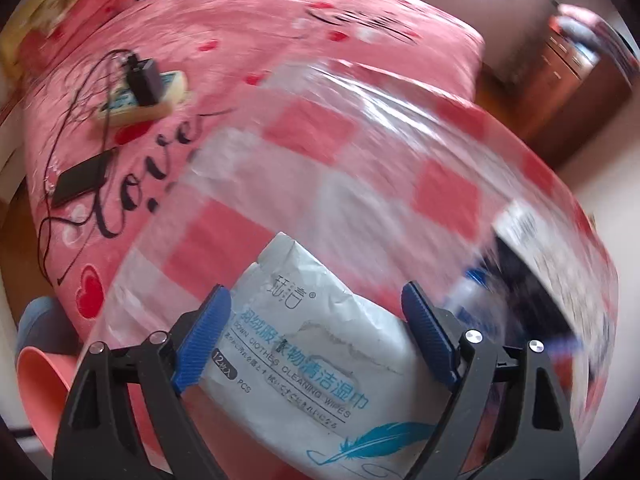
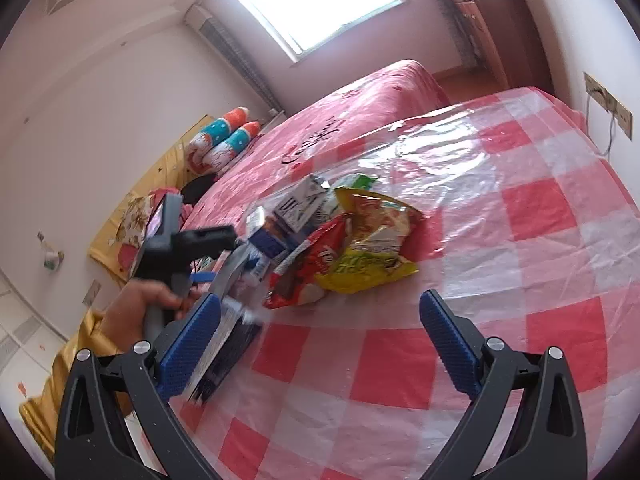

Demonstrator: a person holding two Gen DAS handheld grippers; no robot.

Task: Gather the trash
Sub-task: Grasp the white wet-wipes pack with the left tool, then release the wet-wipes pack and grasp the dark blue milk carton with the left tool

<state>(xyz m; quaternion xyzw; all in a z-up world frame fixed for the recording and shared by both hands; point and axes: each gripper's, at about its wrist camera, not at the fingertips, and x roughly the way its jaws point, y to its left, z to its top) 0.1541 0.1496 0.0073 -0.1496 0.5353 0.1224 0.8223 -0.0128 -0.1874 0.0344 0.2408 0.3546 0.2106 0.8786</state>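
A white wet-wipes packet (image 1: pixel 304 344) with blue print stays sharp between the blue pads of my left gripper (image 1: pixel 316 292), which is shut on it across its width above the red-checked tablecloth (image 1: pixel 312 128). In the right wrist view my right gripper (image 2: pixel 320 300) stands open over the same cloth (image 2: pixel 400 360), holding nothing. Just beyond it lies a pile of trash: a yellow chip bag (image 2: pixel 372 240), a red snack bag (image 2: pixel 308 272) and small cartons (image 2: pixel 296 204). A blurred dark-and-white packet (image 2: pixel 228 344) lies beside its left pad. A hand (image 2: pixel 136 308) grips the other tool's handle at the left.
A pink bed (image 1: pixel 240 32) lies past the table, bearing a power strip with a charger (image 1: pixel 144 92), cables and a phone (image 1: pixel 80 180). A pink bin (image 1: pixel 36 380) stands on the floor at lower left. A wooden cabinet (image 1: pixel 568 72) is at the far right.
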